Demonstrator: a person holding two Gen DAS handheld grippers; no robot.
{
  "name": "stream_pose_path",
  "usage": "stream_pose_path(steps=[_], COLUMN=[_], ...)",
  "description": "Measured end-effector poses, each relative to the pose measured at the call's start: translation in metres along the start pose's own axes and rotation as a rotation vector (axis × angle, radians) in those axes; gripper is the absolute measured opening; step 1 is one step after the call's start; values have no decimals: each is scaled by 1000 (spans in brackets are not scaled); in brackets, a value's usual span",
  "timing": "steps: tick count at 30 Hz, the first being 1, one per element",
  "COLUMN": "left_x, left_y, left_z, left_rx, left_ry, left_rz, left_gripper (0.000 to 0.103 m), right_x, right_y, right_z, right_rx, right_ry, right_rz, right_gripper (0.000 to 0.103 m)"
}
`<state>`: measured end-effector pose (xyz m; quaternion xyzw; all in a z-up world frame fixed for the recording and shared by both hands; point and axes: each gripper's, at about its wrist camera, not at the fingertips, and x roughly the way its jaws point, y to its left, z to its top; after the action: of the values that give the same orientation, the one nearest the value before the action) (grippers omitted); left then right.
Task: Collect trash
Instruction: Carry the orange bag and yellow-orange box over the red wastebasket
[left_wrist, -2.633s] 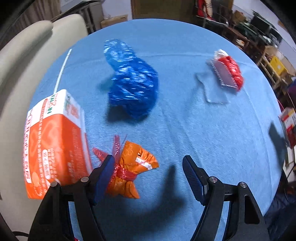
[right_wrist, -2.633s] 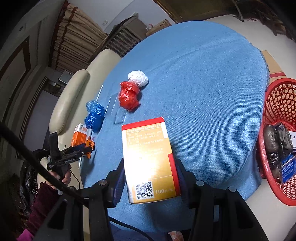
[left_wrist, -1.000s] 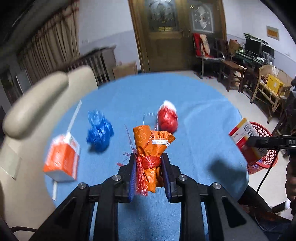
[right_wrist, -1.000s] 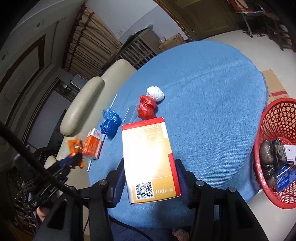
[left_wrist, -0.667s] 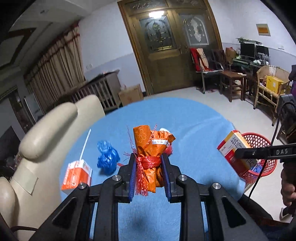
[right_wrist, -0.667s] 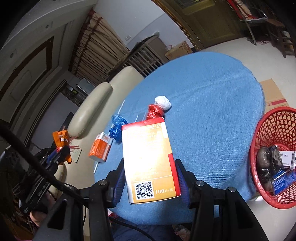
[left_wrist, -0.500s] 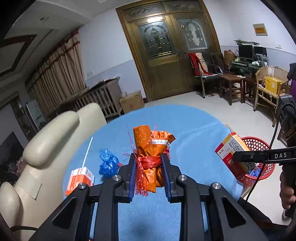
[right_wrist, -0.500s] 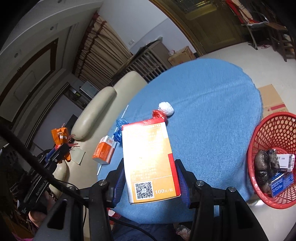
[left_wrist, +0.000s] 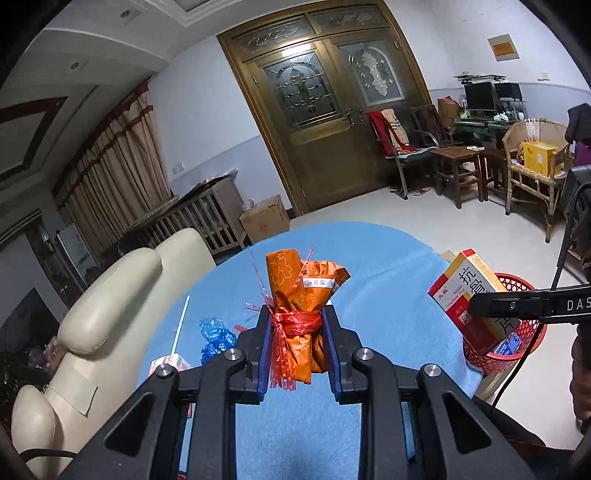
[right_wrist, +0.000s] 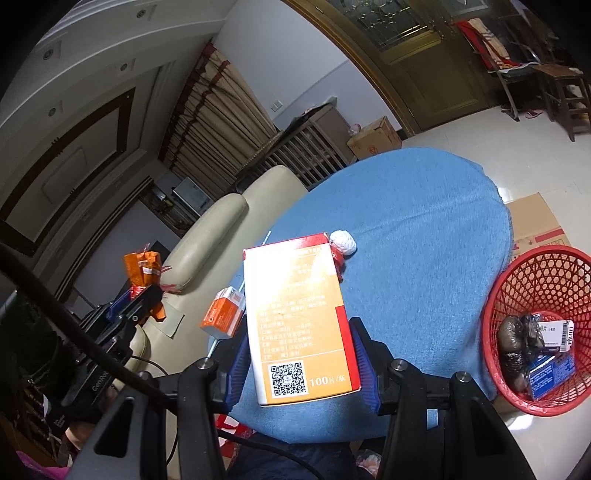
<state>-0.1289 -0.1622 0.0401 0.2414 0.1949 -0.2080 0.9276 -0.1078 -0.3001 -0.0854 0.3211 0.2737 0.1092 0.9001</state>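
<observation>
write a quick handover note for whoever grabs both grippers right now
Left gripper: jaws shut on the orange wrapper, held up above the table.
Right gripper: jaws shut on the yellow box, held over the table's near edge.
Red basket stands on the floor to the right of the table, with a few pieces already in it.
On the table: blue bag, orange carton, red bag, white wad.
Left to do: drop both held items in the basket, then collect those four.

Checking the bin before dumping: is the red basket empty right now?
No, the red basket already holds a dark bag and small boxes.
</observation>
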Motion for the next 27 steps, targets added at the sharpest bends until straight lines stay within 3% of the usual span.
stream_pose_path(steps=[27], left_x=[-2], left_y=[-16], left_z=[4], left_rx=[71], left_ry=[2], left_rz=[-20], left_gripper=[27], right_x=[-34], right_y=[-27], right_z=[-7], right_rx=[71], right_ry=[-49], right_rz=[3], right_gripper=[53])
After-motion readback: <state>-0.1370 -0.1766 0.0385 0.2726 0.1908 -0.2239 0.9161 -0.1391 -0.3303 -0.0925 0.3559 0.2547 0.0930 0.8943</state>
